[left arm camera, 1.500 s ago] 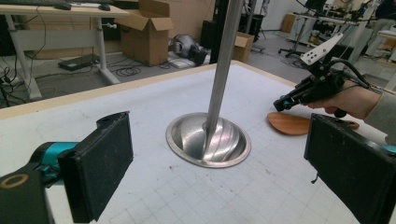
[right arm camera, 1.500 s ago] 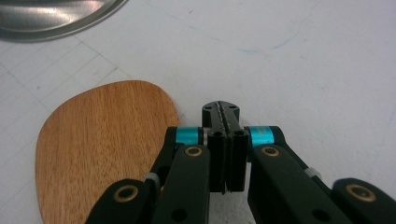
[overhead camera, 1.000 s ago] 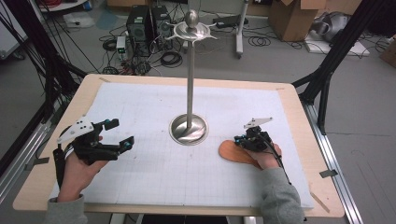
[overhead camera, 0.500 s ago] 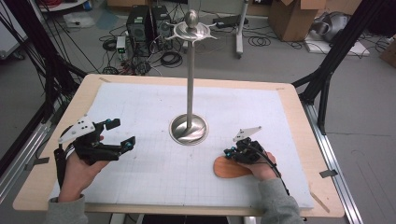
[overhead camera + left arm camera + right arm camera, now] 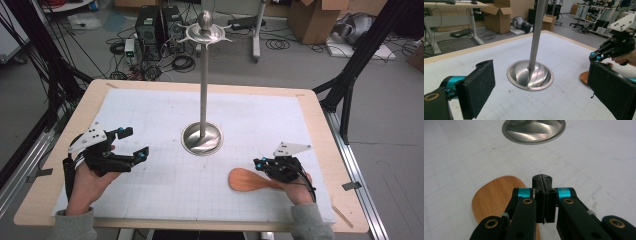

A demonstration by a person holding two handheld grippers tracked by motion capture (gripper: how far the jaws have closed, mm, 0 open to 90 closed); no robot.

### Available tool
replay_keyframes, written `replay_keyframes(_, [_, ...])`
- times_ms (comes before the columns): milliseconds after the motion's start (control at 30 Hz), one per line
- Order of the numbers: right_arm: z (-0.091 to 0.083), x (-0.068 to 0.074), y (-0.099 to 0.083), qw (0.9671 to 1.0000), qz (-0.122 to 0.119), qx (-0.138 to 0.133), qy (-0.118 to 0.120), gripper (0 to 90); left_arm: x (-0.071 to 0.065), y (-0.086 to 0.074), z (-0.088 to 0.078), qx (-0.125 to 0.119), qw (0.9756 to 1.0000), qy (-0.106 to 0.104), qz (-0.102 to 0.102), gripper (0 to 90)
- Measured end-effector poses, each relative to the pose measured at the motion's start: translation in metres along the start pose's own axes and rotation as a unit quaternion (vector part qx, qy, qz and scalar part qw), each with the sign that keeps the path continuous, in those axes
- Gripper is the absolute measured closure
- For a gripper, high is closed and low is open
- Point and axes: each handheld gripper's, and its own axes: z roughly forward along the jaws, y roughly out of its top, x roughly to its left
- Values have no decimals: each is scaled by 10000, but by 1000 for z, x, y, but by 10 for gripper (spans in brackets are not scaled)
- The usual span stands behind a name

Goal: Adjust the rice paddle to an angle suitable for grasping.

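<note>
Overhead, polished steel stand with a dished base mid-bench, right gripper jaws clenched tight above a smooth wooden spatula, left gripper jaws released, matte pads shown close up.

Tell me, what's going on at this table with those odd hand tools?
A person sits at a table holding a claw in each hand. The right claw has its jaws shut, and a wooden spatula lies on the table right by it; whether it is gripped cannot be told. The left claw is open and holds nothing. Between them stands a tall metal stand on a round base, with nothing hanging from it.
</note>
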Motion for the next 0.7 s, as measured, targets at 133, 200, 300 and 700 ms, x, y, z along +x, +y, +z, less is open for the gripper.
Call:
replay_keyframes(133, [-15, -2, -16, 10000, 51, -38, -37, 900, -2, 0, 3, 25, 10000, -37, 7, 83])
replay_keyframes(200, [-27, -3, -32, 9999, 90, -27, -67, 900, -2, 0, 5, 41, 10000, -43, 5, 83])
replay_keyframes(300, [-38, -4, -45, 9997, 193, -98, -77, 900, -2, -1, 9, 86, 9999, -74, 14, 83])
replay_keyframes(700, [-58, 4, -76, 9996, 230, 73, -111, 900, -3, 0, 16, 92, 9998, -149, 18, 83])
